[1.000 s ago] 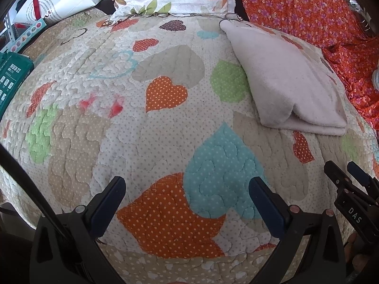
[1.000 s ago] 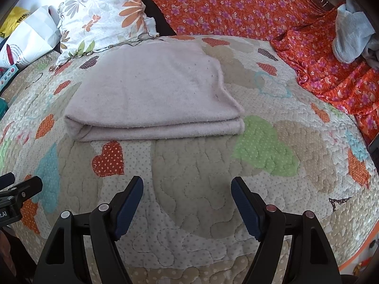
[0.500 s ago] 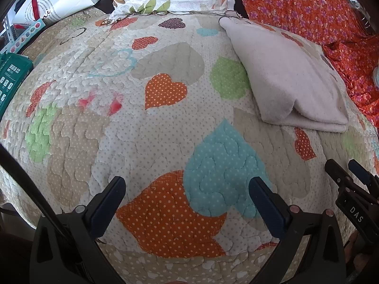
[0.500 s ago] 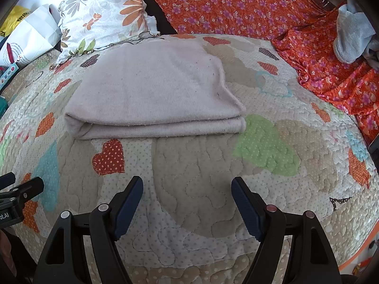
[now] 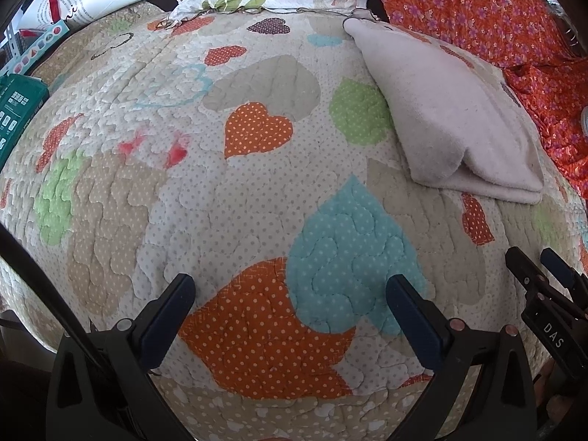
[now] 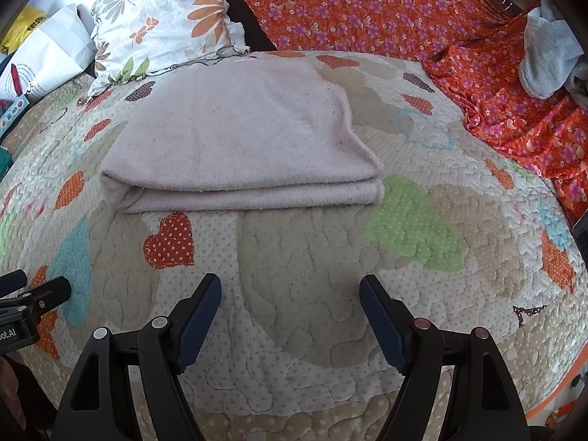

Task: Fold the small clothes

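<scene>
- Pale pink knit garment [image 6: 239, 147] lies folded on the bed quilt [image 6: 312, 294], layers stacked, the fold edge facing the right tool; in the left wrist view it sits at two o'clock [image 5: 452, 117].
- Right tool [image 6: 290, 294]: released, jaws spread wide, nothing between them, hovering over bare quilt short of the garment, which lies at twelve o'clock from it.
- Left tool [image 5: 290, 294]: released, jaws wide and empty, over the orange and teal hearts, well apart from the garment.
- Floral pillow [image 6: 161, 22] borders the garment at eleven o'clock; orange flowered cloth [image 6: 367, 3] lies at one o'clock, with a grey bundle [image 6: 547, 58] at two o'clock.
- Judgement: this piece appears finished or one fold from done. Its right edge curves out of square.
- Recommended practice: if another fold is intended, take both near corners together, pinch through all layers, lift low, carry across evenly, then press the crease flat.
- Risk: gripping only the top layer would peel the stack open; catching the quilt would drag it.
</scene>
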{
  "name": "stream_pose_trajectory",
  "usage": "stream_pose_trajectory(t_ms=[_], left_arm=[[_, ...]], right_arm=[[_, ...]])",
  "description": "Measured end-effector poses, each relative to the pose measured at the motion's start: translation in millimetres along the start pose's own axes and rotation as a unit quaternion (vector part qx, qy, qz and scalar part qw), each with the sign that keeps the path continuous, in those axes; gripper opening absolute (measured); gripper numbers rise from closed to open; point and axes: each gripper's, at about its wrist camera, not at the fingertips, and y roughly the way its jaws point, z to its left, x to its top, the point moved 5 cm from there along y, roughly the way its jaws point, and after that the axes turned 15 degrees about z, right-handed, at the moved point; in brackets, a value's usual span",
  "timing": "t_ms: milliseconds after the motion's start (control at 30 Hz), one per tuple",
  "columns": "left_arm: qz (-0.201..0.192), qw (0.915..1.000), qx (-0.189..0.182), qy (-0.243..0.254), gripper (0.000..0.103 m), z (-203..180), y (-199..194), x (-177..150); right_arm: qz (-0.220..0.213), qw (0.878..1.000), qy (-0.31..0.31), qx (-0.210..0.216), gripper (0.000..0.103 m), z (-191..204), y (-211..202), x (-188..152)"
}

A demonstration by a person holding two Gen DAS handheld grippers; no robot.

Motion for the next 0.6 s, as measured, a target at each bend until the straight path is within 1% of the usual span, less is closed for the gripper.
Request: stream_pose_trajectory(t_ms=[600], left_arm=[[0.006, 1.0000, 0.000, -0.002, 0.103, 3.4, 3.7, 0.7]], right_arm=[[0.004, 1.000, -0.001, 0.001, 0.085, -1.4, 1.9, 0.0]])
